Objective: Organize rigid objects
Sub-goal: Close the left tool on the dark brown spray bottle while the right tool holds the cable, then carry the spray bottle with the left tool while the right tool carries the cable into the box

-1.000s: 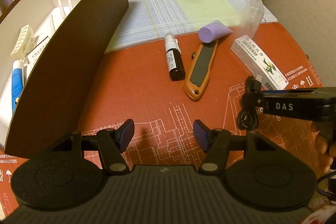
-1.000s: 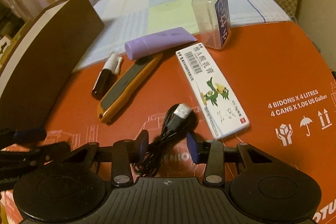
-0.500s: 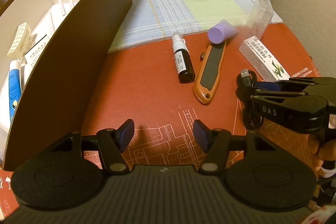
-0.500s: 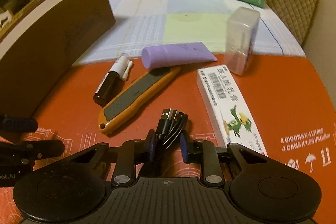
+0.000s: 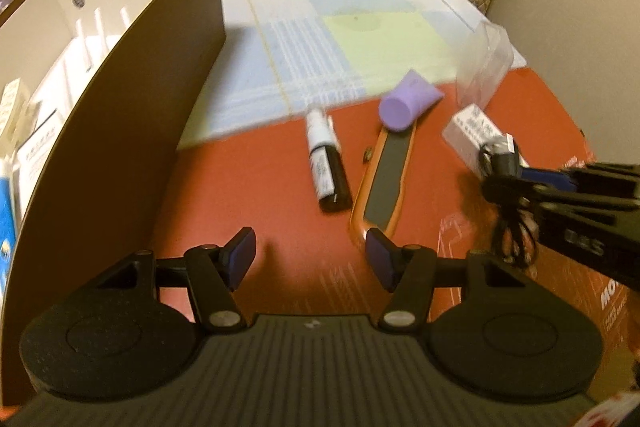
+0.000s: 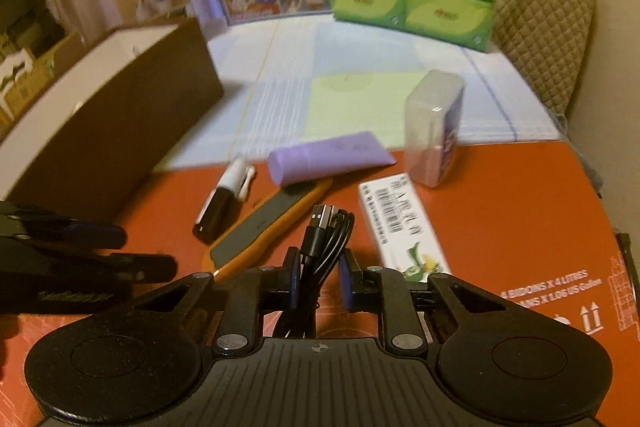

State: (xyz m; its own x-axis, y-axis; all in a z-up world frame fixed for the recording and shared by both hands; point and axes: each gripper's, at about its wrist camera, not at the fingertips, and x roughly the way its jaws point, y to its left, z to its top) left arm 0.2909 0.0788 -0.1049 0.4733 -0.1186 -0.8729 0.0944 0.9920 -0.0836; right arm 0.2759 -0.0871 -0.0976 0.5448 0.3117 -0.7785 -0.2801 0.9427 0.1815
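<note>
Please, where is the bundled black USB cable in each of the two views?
Left wrist view: bundled black USB cable at right edge, held in the right tongs.
Right wrist view: lower centre, between the tongs' pads.
Shared landmark: orange utility knife.

At the lower right of the right wrist view, the red cardboard sheet [image 6: 520, 211] covering the surface carries white print: "4 BIDONS X 4 LITRES" above "CANS X 1.06 US Gallon", with upward arrows below. The white box [image 6: 400, 223] shows a barcode; its characters are too blurred to read.
</note>
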